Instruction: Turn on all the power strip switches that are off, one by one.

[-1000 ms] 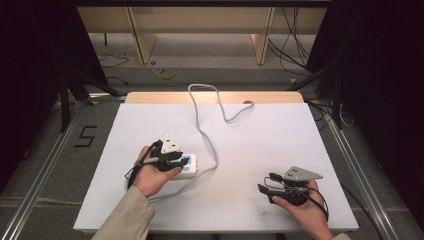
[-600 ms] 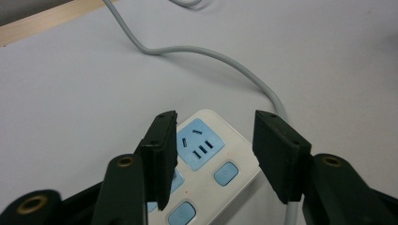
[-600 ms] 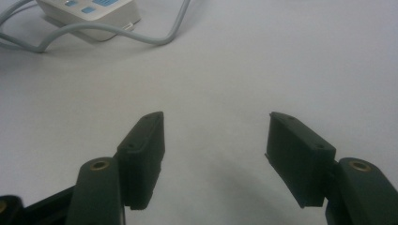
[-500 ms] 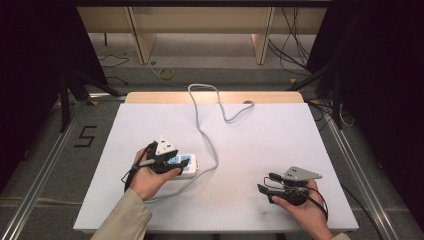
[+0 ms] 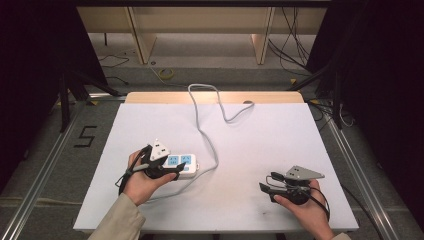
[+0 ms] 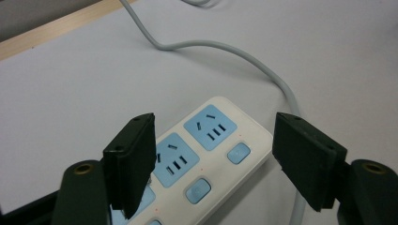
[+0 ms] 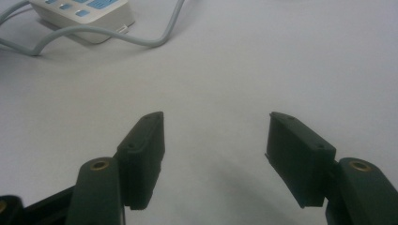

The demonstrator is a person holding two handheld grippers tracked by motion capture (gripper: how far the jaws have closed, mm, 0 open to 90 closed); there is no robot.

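Your left gripper (image 5: 172, 170) has slid down and rightward onto the power strip (image 5: 181, 163), jaws spread wide astride its socket end, gripping nothing. That strip lies at 8 o'clock on the white table (image 5: 260, 145). Your right gripper (image 5: 267, 189), unmoved at 5 o'clock, gapes wide and empty.

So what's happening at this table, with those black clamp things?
A person sits at a white table with a hand-held gripper in each hand. The left hand-held gripper hangs over a white power strip with blue sockets, its jaws open on either side of the strip, not gripping it. The strip's grey cord snakes away across the table toward the far edge. The right hand-held gripper is off to the other side over bare table, open too and holding nothing.
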